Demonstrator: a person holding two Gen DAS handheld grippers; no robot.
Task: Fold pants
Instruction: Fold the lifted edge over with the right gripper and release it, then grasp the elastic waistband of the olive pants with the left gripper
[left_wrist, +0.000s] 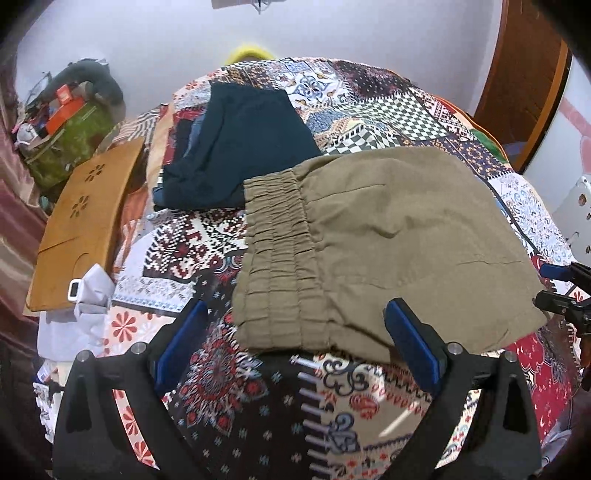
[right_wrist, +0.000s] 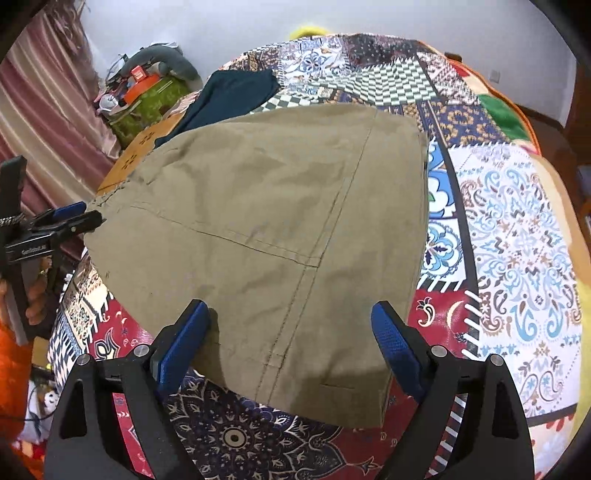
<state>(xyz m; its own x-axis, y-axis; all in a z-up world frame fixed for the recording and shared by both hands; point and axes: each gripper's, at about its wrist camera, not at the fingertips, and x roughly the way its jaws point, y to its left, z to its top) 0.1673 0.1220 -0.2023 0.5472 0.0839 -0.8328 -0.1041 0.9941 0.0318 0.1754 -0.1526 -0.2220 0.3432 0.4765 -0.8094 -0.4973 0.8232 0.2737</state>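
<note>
Olive-khaki pants (left_wrist: 388, 251) lie folded flat on the patchwork bedspread (left_wrist: 229, 387), elastic waistband (left_wrist: 280, 258) toward the left. They also show in the right wrist view (right_wrist: 266, 240). My left gripper (left_wrist: 295, 347) is open and empty, its blue pads (left_wrist: 413, 347) straddling the near edge at the waistband end. My right gripper (right_wrist: 291, 343) is open and empty, its pads (right_wrist: 391, 343) on either side of the near edge at the other end. The left gripper's tip shows at the left of the right wrist view (right_wrist: 70, 221).
A folded dark navy garment (left_wrist: 240, 147) lies behind the pants. A wooden lap board (left_wrist: 85, 221) rests at the bed's left edge. A green box with clutter (left_wrist: 70, 140) stands beyond it. A wall is behind and a brown door (left_wrist: 528, 74) at right.
</note>
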